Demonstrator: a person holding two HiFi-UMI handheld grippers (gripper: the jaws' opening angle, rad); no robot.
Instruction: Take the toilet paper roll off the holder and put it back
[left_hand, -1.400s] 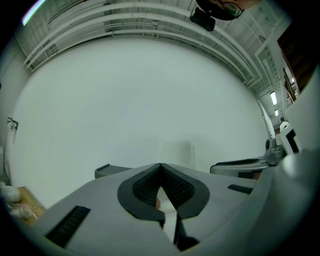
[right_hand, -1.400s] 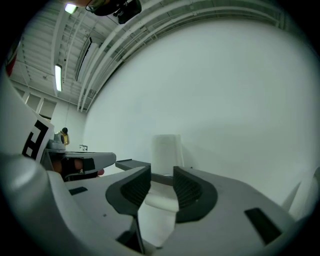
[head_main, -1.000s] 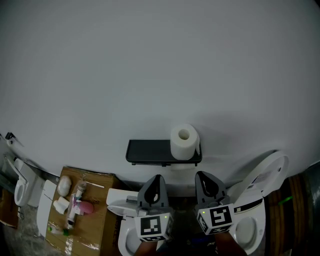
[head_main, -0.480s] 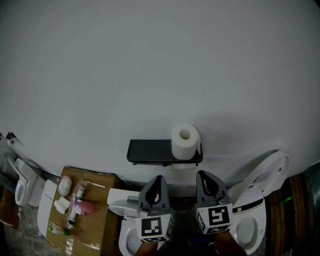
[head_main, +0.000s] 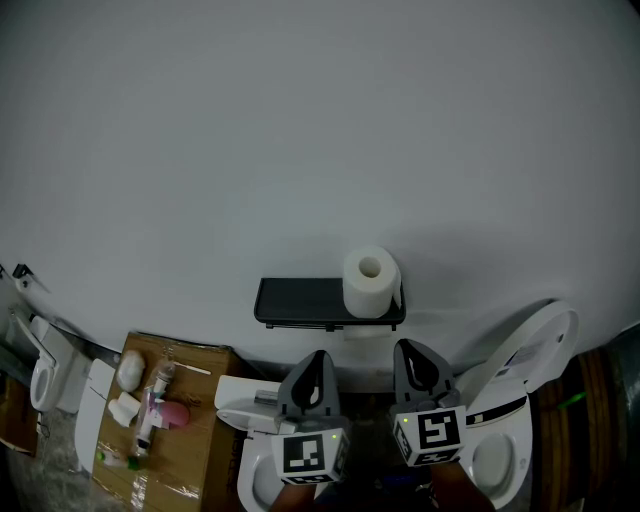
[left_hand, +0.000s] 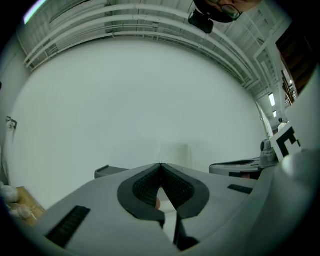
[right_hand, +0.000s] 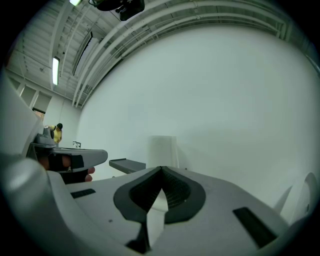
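A: Where is the toilet paper roll (head_main: 370, 282)?
B: I see it standing on end at the right end of the black holder (head_main: 300, 303), on the wall (head_main: 300, 150).
A: Jaws?
B: My left gripper (head_main: 314, 357) and right gripper (head_main: 406, 349) are both clenched, empty, well apart from it.

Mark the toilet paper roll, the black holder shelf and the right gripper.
toilet paper roll (head_main: 369, 292): head view, on its white outer side, below the core hole.
black holder shelf (head_main: 298, 300): head view, on its bare top, left of the roll.
right gripper (head_main: 407, 349): head view, at its closed jaw tips.
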